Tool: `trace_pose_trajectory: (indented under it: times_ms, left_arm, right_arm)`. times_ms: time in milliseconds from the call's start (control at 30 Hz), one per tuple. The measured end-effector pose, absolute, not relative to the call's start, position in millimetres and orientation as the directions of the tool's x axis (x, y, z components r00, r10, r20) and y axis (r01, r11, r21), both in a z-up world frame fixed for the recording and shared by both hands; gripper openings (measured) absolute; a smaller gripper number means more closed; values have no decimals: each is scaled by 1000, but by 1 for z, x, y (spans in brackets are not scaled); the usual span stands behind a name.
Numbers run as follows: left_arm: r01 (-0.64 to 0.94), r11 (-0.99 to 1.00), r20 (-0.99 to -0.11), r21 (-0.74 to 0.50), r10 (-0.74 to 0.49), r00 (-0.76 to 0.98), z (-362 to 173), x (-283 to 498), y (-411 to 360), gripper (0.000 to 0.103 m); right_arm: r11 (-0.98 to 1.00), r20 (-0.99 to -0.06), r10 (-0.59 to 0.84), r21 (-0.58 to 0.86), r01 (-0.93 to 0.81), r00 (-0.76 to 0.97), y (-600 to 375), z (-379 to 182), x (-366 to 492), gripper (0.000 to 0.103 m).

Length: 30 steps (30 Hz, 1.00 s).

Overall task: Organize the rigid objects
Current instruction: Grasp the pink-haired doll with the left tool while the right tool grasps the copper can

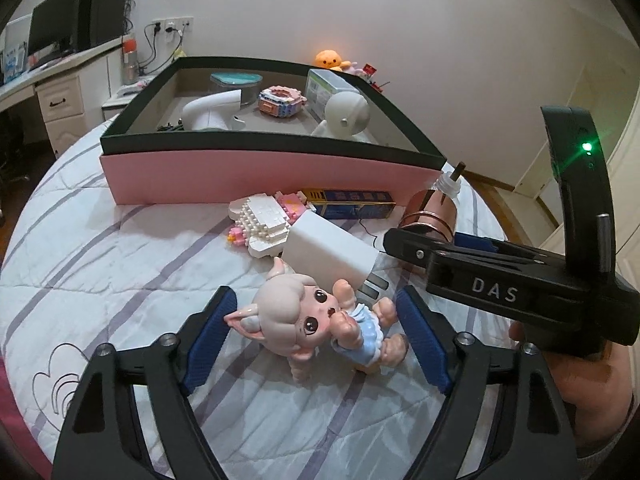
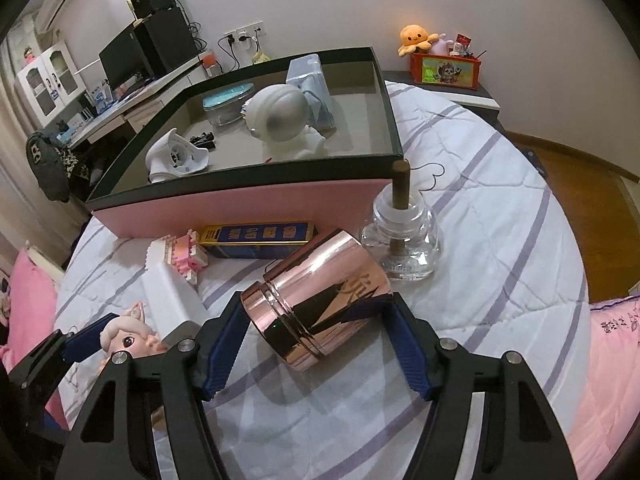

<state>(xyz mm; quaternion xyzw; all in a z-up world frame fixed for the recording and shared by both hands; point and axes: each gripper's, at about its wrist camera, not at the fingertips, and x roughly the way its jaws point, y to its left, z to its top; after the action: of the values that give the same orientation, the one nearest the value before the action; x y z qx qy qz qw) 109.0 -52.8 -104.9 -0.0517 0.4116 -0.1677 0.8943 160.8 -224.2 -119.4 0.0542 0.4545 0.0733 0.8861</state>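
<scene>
On the striped white quilt (image 1: 120, 264), the left gripper (image 1: 316, 320) stands wide open around a small pink-haired doll figurine in a pale blue dress (image 1: 320, 320), which lies on its side at the lower centre of the left view. Its blue-padded fingers (image 1: 210, 340) flank the doll with a gap on both sides — nothing is held. Just above the doll lies a white rectangular charger block (image 1: 332, 252), its far end hiding part of a white and pink brick-built model (image 1: 264, 220).

The right gripper (image 2: 316, 340) is likewise spread wide, either side of a shiny rose-gold metal canister (image 2: 320, 300) that lies tilted on the quilt at the centre of the right view. Whether the pads touch it is hard to tell; dark reflections across the metal blur the edge. In the left view the canister is mostly hidden behind the right gripper's black body.

Just beyond the canister stands a clear glass bottle with a brown wick stem (image 2: 404, 240), upright. A blue and gold flat carton (image 2: 260, 240) lies against the near wall of the large pink box with a dark green rim (image 2: 240, 208), which fills the upper middle of both frames. Inside it sit a white round-headed astronaut figure (image 2: 280, 120), a white hair dryer (image 1: 212, 112) and a teal-lidded clear container (image 1: 236, 84) — other contents are partly cut off by the rim.
</scene>
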Motion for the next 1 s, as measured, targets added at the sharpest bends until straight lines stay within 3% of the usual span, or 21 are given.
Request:
trace_pose_trajectory:
  times_ms: [233, 400, 467, 533, 600, 633, 1000]
  left_arm:
    - [262, 937, -727, -232, -346, 593, -105, 112, -49, 60]
    - [268, 935, -728, -233, -351, 589, -106, 108, -49, 66]
    - [260, 940, -734, -221, -336, 590, -108, 110, -51, 75]
    - [233, 952, -740, -198, -301, 601, -110, 112, -50, 96]
    - [229, 943, -737, -240, -330, 589, -115, 115, -45, 91]
    - [237, 934, -734, -267, -357, 578, -116, 116, -44, 71]
    - [253, 923, -721, -290, -384, 576, -100, 113, -37, 66]
  right_arm:
    - [982, -784, 188, 164, -94, 591, -223, -110, 154, 69]
    - [981, -786, 193, 170, -95, 588, -224, -110, 153, 69]
    - [981, -788, 194, 171, -95, 585, -223, -111, 154, 69]
    - [981, -789, 195, 171, -96, 582, -223, -111, 154, 69]
    - [980, -790, 196, 172, -97, 581, -222, -111, 154, 69]
    - [980, -790, 197, 172, -98, 580, -222, -112, 154, 69]
    - [976, -769, 214, 186, -110, 602, -224, -97, 148, 69]
